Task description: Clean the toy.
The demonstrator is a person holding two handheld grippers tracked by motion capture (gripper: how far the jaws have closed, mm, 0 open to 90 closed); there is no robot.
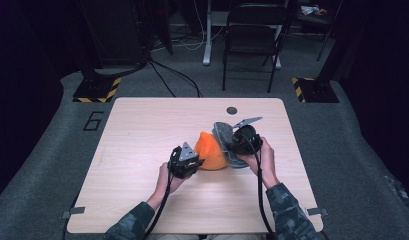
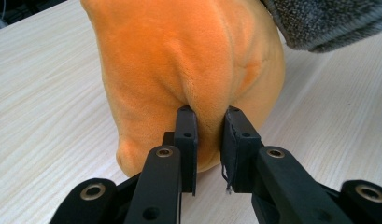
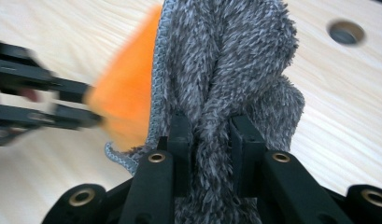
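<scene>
Orange plush cloth [image 1: 211,151] bunched mid-table; grey fuzzy cloth [image 1: 223,135] touching its right.

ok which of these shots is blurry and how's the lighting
Right gripper view: the left gripper and the orange cloth smear with motion blur, while the grey cloth is sharp. Left gripper view: crisp and evenly lit. High view: soft; the table is lit, the room around it dark.

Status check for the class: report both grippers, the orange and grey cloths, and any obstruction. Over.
Left gripper shut on orange cloth. Right gripper shut on grey cloth, lifted off the table. Cloths touching. Nothing in the way.
</scene>
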